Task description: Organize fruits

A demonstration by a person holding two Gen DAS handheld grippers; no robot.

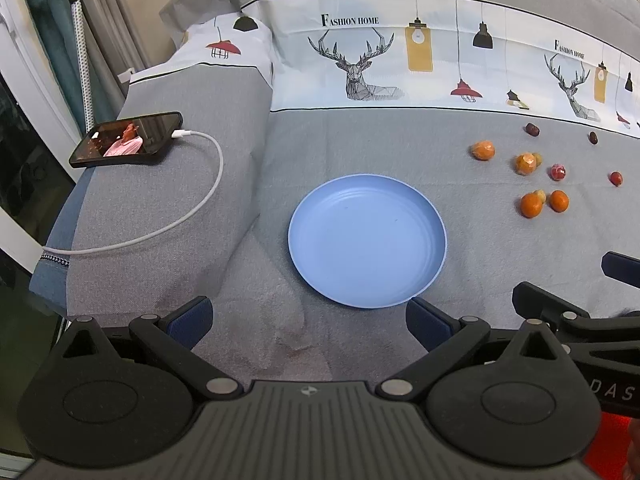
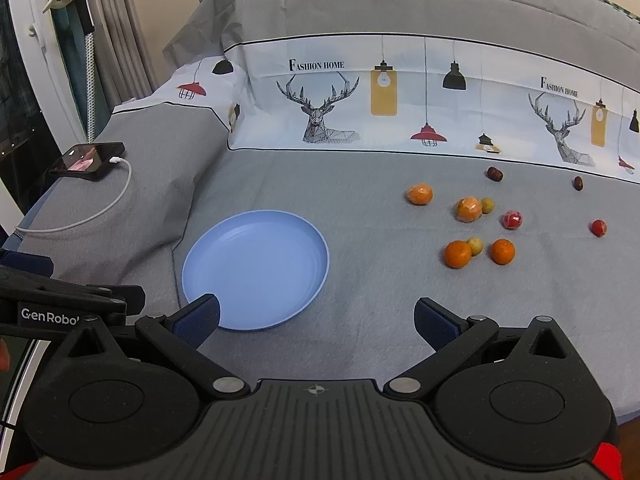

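An empty light blue plate [image 1: 367,240] [image 2: 256,268] lies on grey bedding. To its right lie several small fruits: two bare oranges [image 2: 457,254] [image 2: 502,251], two plastic-wrapped oranges [image 2: 419,194] [image 2: 469,209], small yellow-green fruits [image 2: 475,245], red wrapped fruits [image 2: 512,219] [image 2: 598,227] and dark dates [image 2: 494,173]. The oranges [image 1: 531,205] show at the right in the left wrist view too. My left gripper [image 1: 308,322] hangs open just short of the plate's near rim, nothing between its fingers. My right gripper [image 2: 316,322] is open too, its left finger [image 2: 198,318] over the plate's near edge.
A phone [image 1: 126,140] with a lit screen lies on a grey pillow at the left, a white charging cable [image 1: 192,208] looping from it. A deer-print pillowcase [image 1: 360,60] runs along the back. A curtain and window frame stand at far left.
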